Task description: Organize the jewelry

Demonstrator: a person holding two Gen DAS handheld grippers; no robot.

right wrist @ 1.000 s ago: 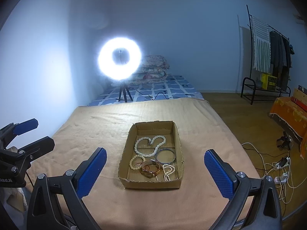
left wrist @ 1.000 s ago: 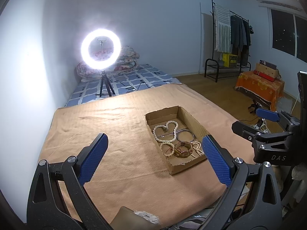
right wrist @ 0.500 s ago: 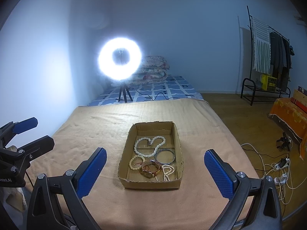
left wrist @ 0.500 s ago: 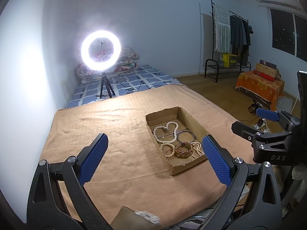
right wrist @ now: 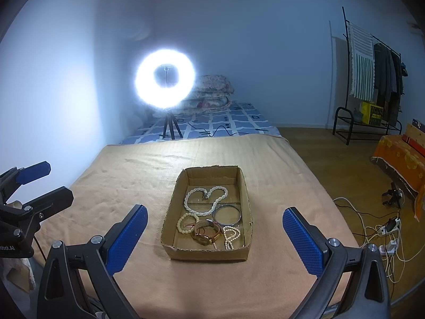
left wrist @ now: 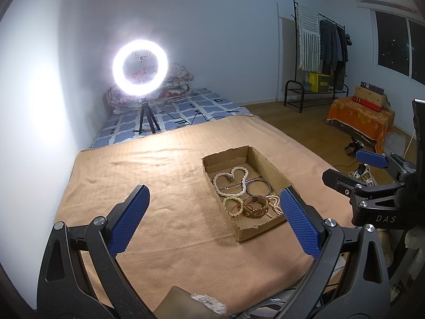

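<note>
An open cardboard box [right wrist: 245, 199] sits on a tan blanket; it also shows in the left wrist view [left wrist: 273, 171]. Inside lie a long white pearl necklace [right wrist: 205, 199], a silver bangle [right wrist: 227, 214], a cream bead bracelet [right wrist: 186, 223], a brown watch [right wrist: 207, 232] and a small pearl strand [right wrist: 230, 236]. My right gripper [right wrist: 215, 231] is open and empty, held above the box's near end. My left gripper [left wrist: 213, 212] is open and empty, left of the box. Each gripper shows in the other's view, the right one [left wrist: 372, 175] and the left one [right wrist: 29, 183].
The tan blanket [right wrist: 127, 186] covers the work surface. A lit ring light on a tripod [right wrist: 166, 79] stands behind it on a blue patterned mattress. Cables and a power strip [right wrist: 382, 228] lie on the wood floor at right. A clothes rack [right wrist: 372, 74] stands far right.
</note>
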